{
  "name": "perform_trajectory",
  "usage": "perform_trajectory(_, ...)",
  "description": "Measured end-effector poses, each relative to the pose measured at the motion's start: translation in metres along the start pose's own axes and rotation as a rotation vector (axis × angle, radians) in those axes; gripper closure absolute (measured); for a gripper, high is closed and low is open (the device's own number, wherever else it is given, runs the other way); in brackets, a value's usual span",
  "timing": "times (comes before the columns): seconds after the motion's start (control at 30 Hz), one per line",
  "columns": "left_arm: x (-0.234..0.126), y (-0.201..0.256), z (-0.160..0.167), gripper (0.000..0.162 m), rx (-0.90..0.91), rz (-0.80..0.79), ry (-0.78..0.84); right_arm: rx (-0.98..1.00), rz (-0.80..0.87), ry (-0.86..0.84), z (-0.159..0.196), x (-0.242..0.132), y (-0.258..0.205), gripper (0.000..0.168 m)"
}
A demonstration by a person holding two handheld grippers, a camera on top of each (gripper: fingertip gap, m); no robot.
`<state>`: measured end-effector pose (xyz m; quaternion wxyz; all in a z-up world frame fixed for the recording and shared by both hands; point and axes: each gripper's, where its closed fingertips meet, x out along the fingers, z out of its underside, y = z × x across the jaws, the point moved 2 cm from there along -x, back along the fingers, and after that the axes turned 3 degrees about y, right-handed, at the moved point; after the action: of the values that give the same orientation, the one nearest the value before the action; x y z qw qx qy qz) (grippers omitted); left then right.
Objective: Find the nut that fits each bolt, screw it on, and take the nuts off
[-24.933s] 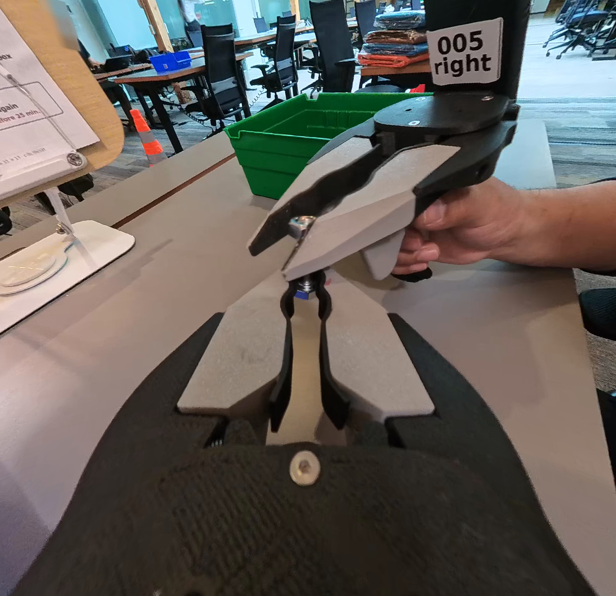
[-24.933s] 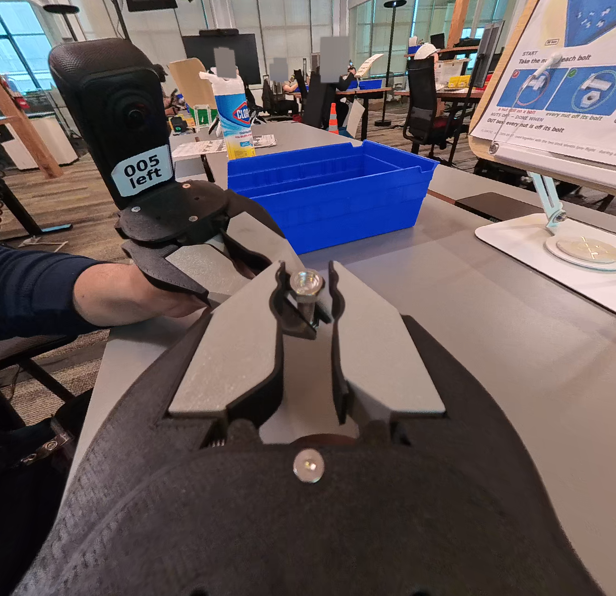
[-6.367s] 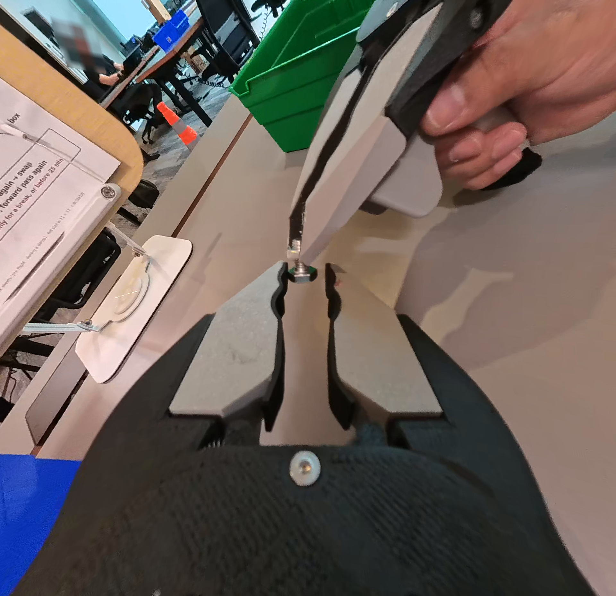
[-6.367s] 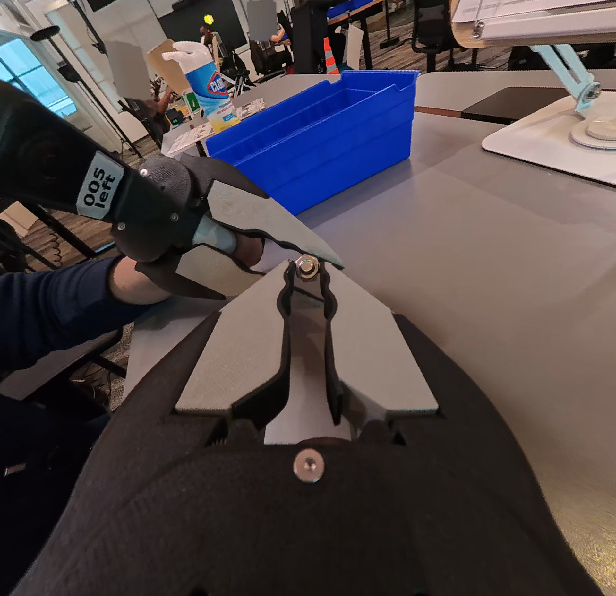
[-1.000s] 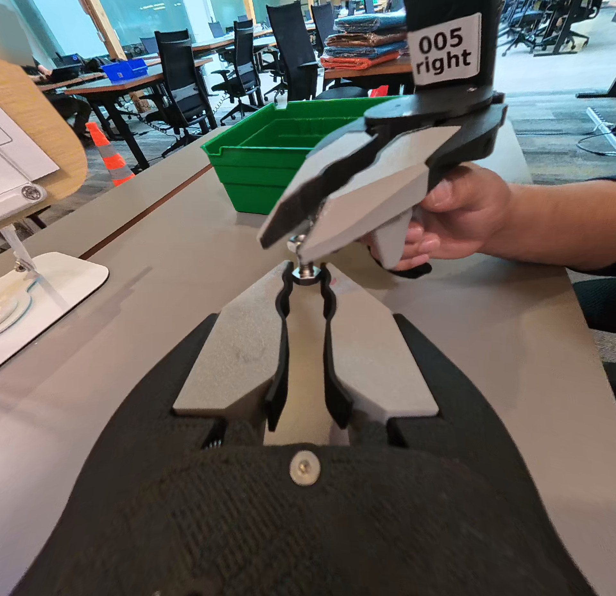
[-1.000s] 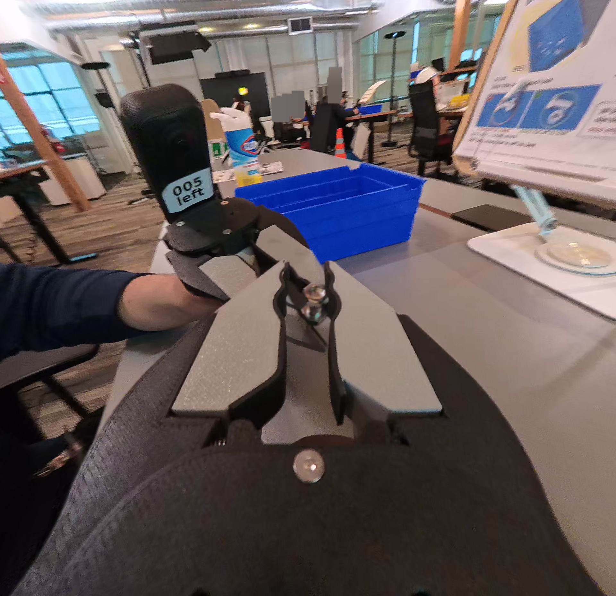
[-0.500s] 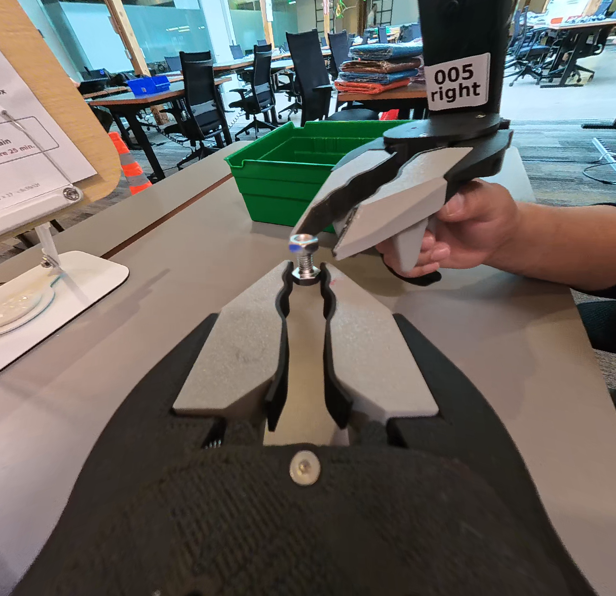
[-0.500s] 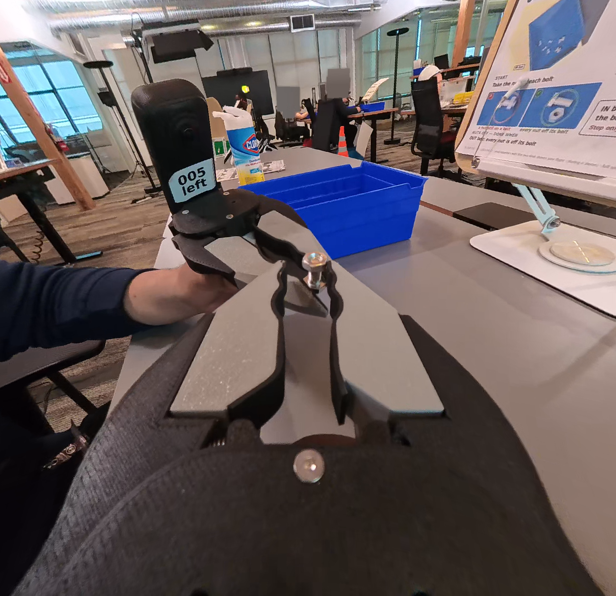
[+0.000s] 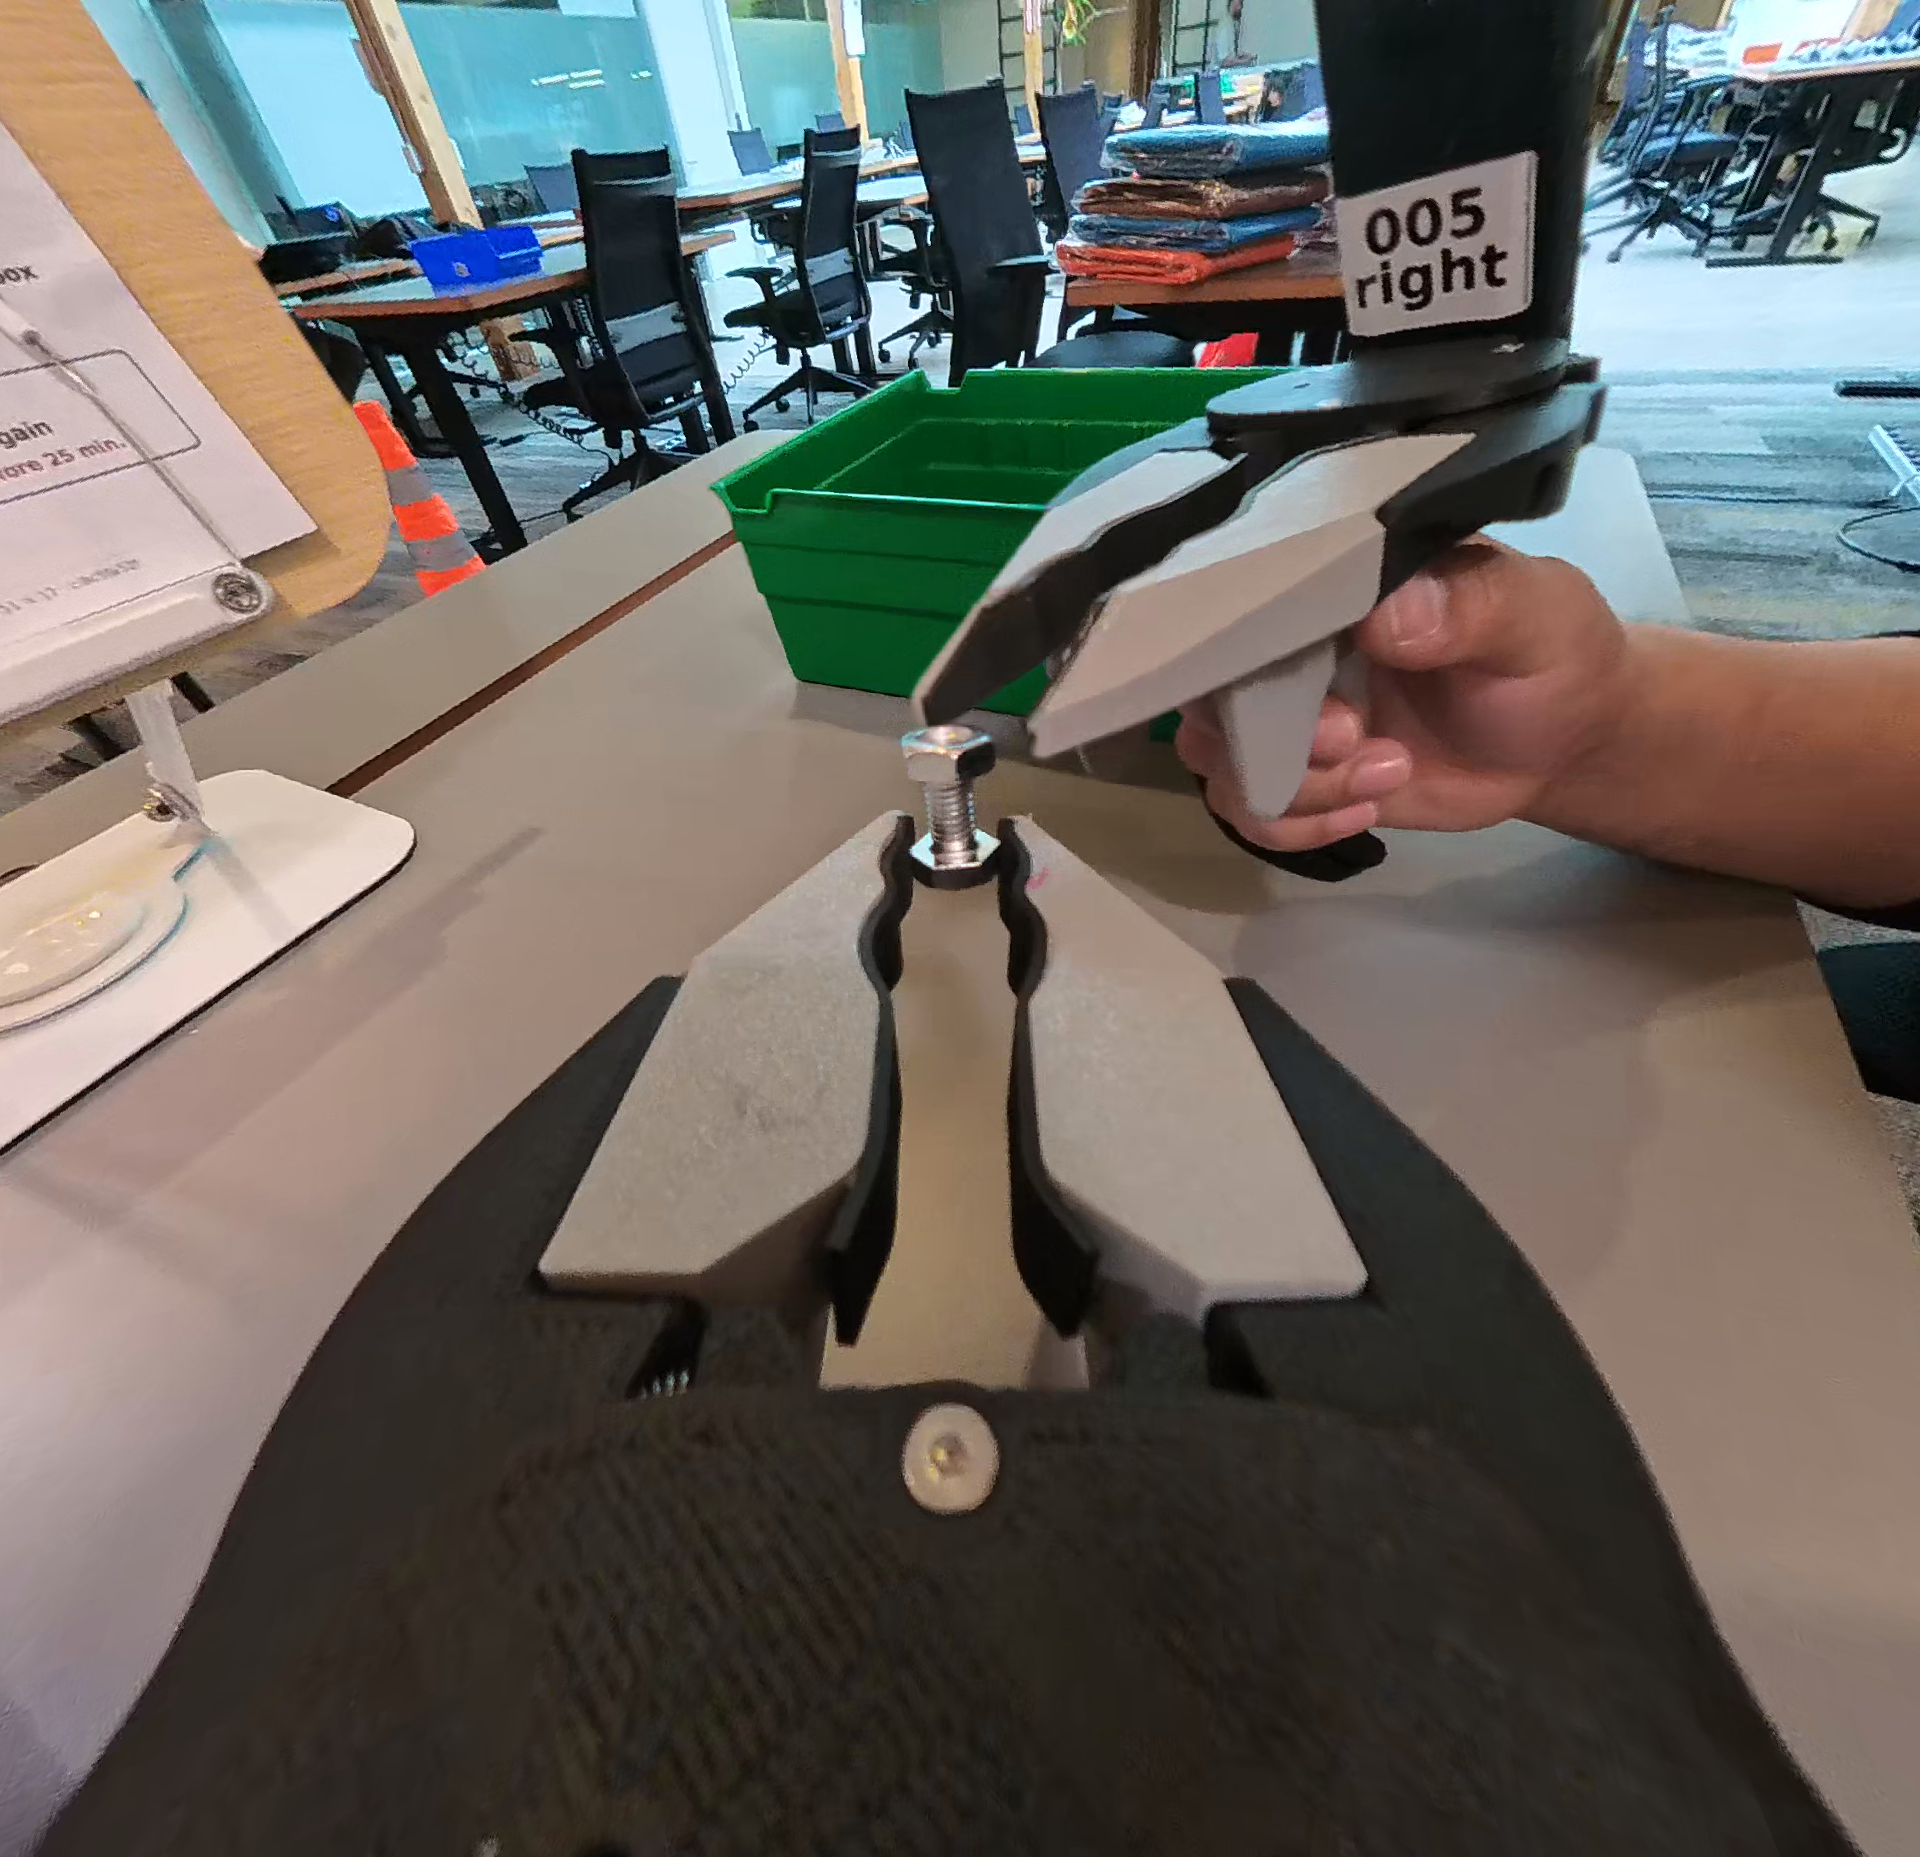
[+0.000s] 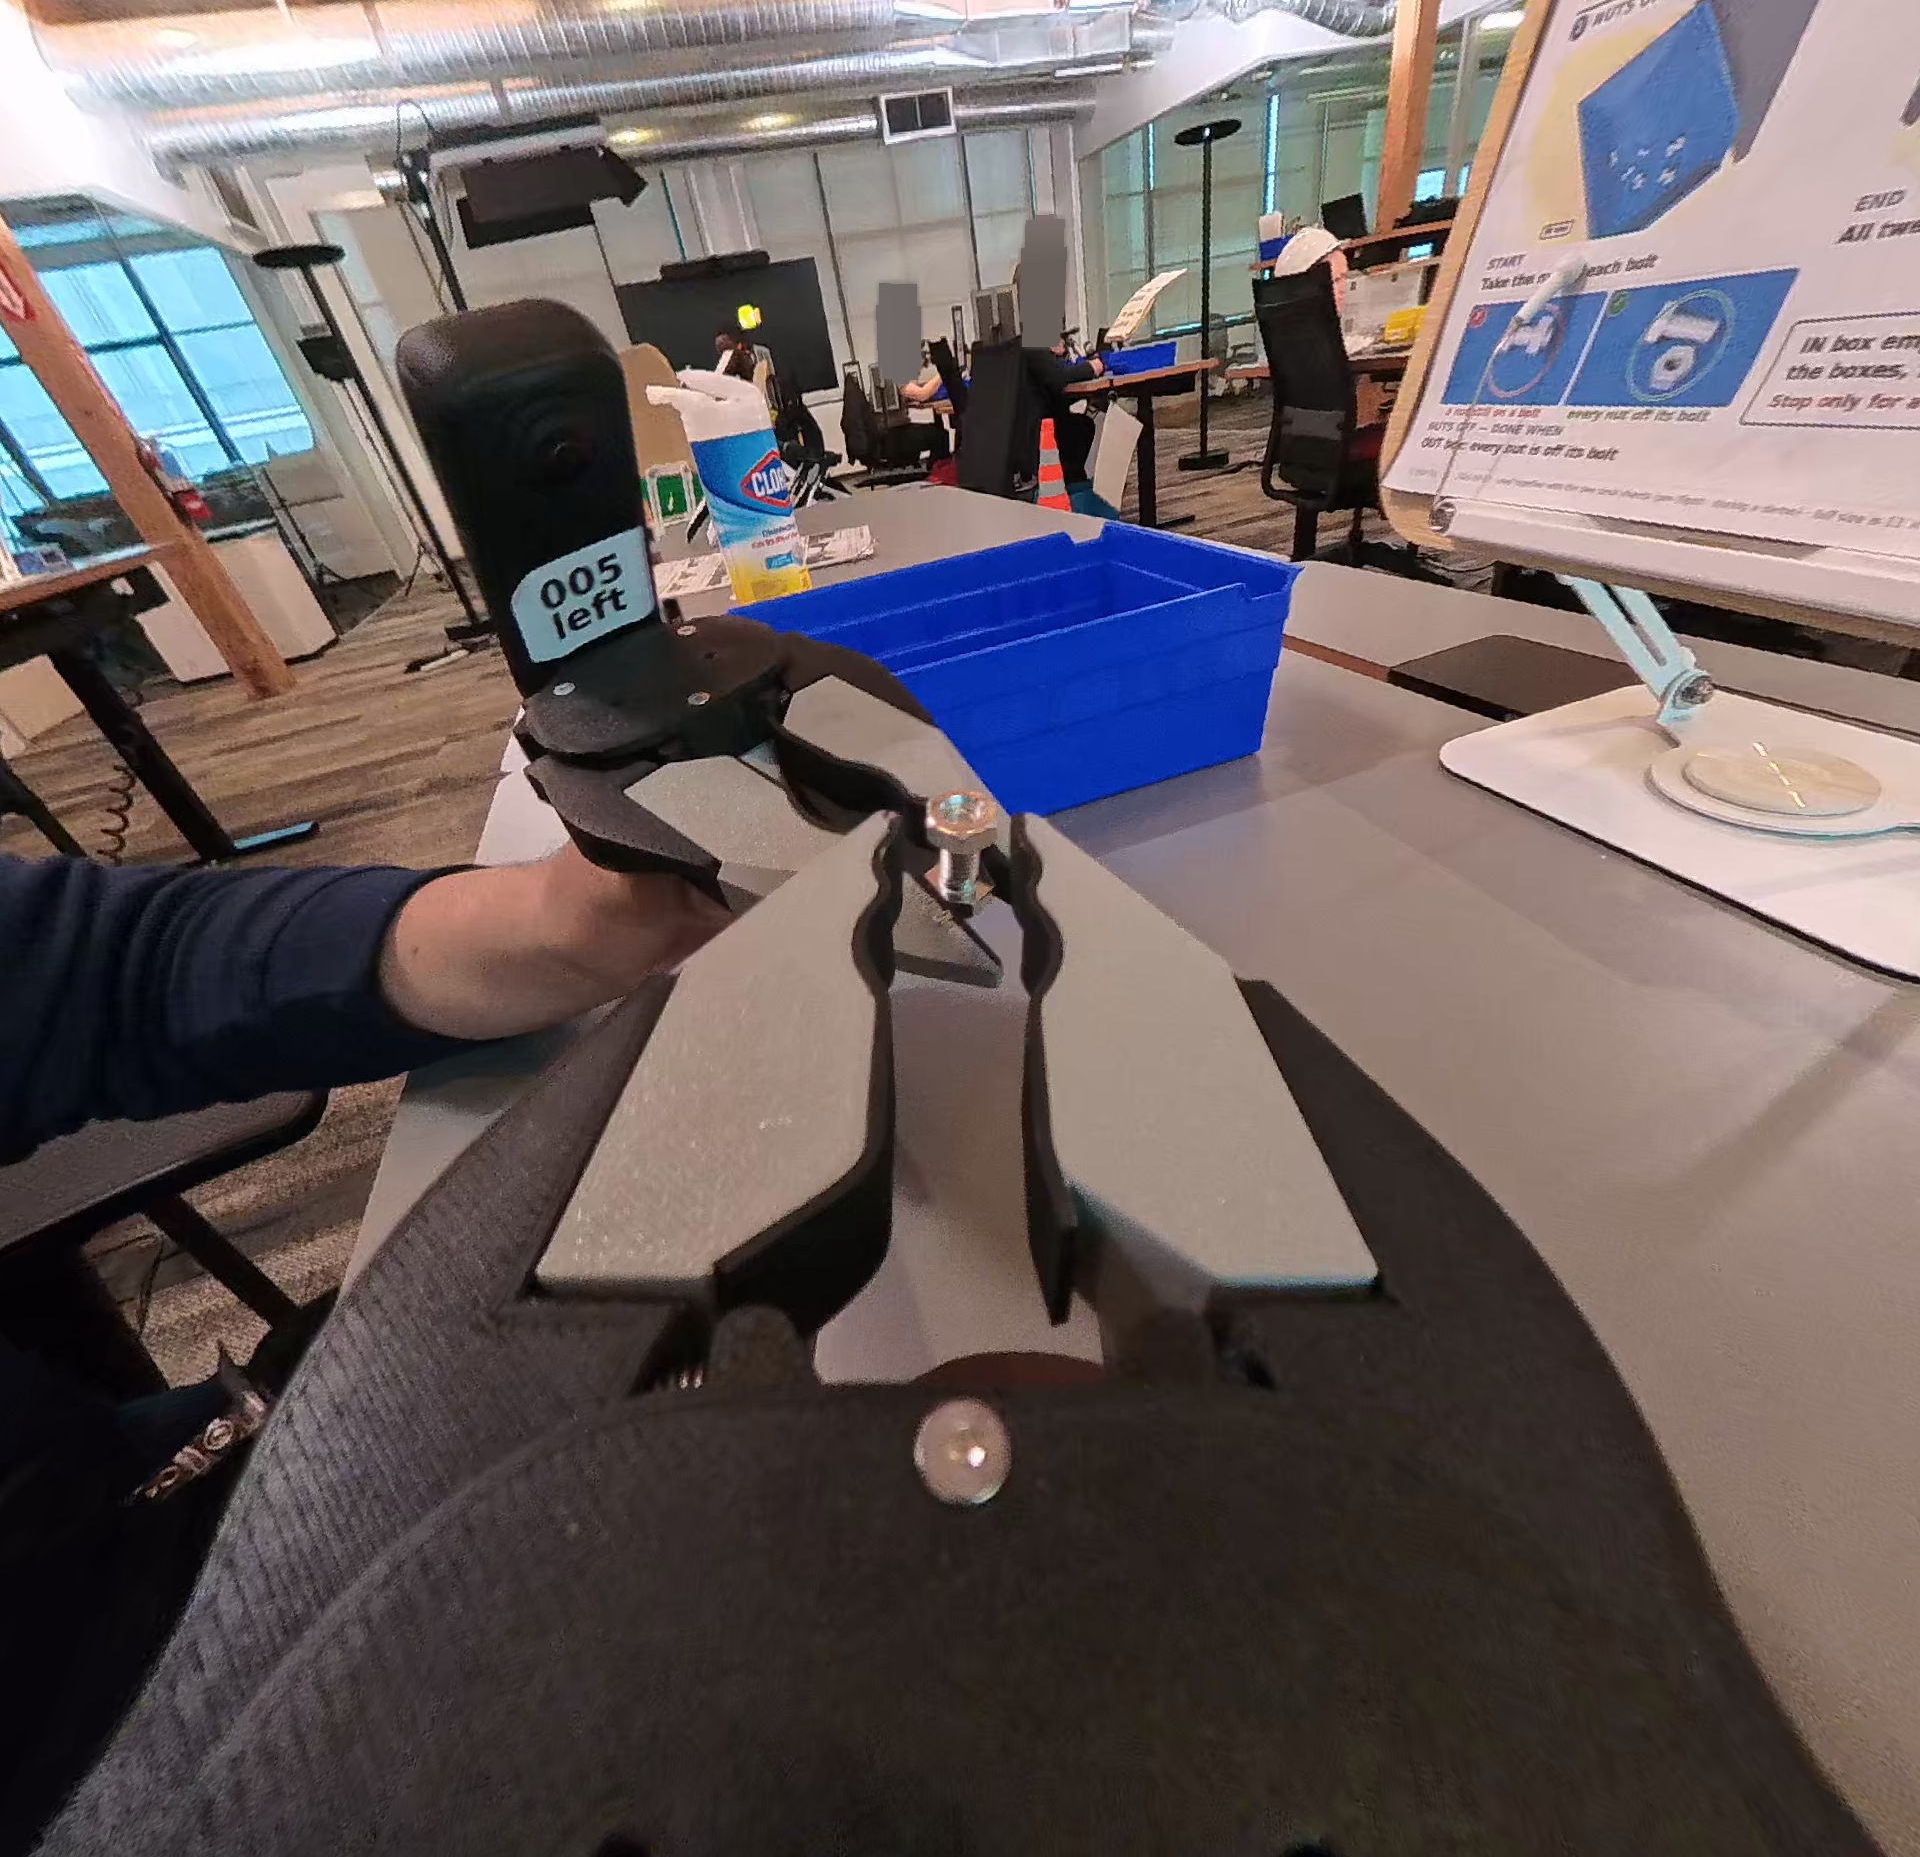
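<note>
Instruction board (image 10: 1704,249) cut by right and top edges in right wrist view; in left wrist view only its corner shows. Blue bin (image 10: 1081,685) near corner hidden behind left gripper (image 10: 961,898). Bolt (image 10: 958,851) lower end masked by gripper tips. People beyond blue bin blurred over. Green bin (image 9: 894,581) right part covered by right gripper (image 9: 997,716).

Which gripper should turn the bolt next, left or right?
Right. The left gripper is already clamped on the nut, while the right gripper is open and empty, its tips just beside the bolt head.
</note>
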<state>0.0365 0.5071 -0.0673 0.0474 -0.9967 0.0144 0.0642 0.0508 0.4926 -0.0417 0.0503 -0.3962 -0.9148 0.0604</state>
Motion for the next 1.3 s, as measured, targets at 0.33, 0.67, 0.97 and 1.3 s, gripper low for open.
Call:
perform_trajectory(0.33,0.008,0.013,0.005,0.148,0.028,0.035,-0.029,-0.021,-0.002,-0.029,0.006,0.006,-0.002,0.149)
perform_trajectory(0.67,0.006,0.017,0.002,0.148,0.019,0.071,-0.011,-0.028,-0.026,-0.031,0.009,0.01,-0.008,0.152)
perform_trajectory(0.97,0.002,0.006,0.0,0.148,-0.003,0.027,0.0,-0.013,-0.012,-0.002,0.001,0.003,-0.003,0.15)
perform_trajectory(1.3,0.003,0.005,0.002,0.148,-0.014,0.023,-0.013,-0.016,0.006,-0.019,0.005,0.007,-0.002,0.154)
